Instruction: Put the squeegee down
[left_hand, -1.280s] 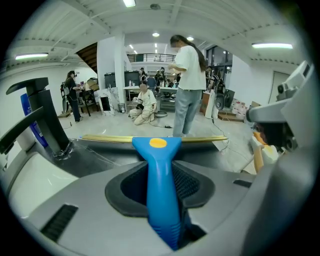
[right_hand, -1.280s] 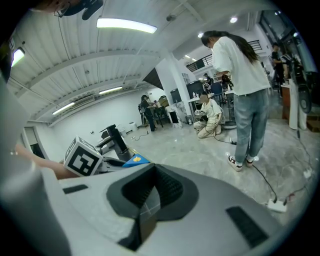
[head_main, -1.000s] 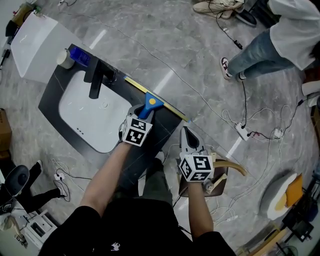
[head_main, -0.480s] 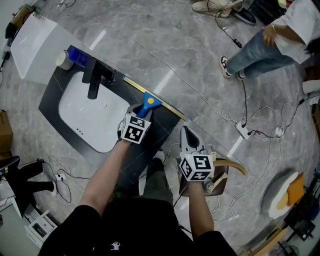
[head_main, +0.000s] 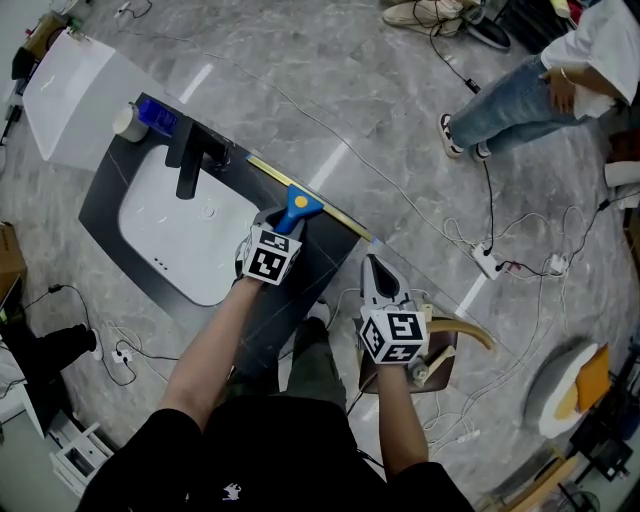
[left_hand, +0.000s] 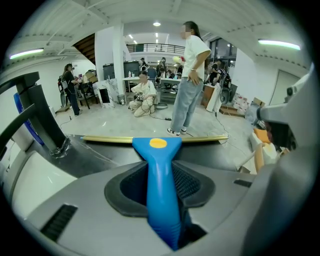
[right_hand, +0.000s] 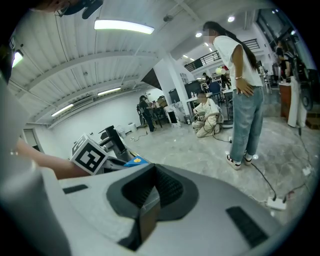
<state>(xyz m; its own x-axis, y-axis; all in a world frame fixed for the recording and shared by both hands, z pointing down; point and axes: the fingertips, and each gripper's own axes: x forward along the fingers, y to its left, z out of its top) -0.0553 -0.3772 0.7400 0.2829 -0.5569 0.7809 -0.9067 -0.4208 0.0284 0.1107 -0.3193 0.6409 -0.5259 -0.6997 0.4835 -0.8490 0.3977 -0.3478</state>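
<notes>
Blue plastic squeegee (head_main: 297, 208) with a long yellow blade strip sits in my left gripper (head_main: 286, 226). The jaws are pinched on the blue handle, which runs straight up between the black ribbed pads in the left gripper view. Its blade lies along the far edge of the dark grey stone-look surface (head_main: 335, 250), and as far as I can tell it rests on that edge, with the handle sloping back up into my grip. I hold this gripper pointing steeply down over the right part of the surface.

To the left, a white oval basin (head_main: 190, 235) is set into the same surface, with a black faucet (head_main: 188, 165) at its far side and a blue container (head_main: 158, 112) just beyond that.

My right gripper (head_main: 373, 268) hangs off the right end of the surface, over the grey marble floor (head_main: 330, 90). Its jaws are pressed together with nothing between them.

On the floor beyond, a person in blue jeans (head_main: 510, 100) stands well apart from me. A white power strip (head_main: 487, 263) lies among loose cables.
</notes>
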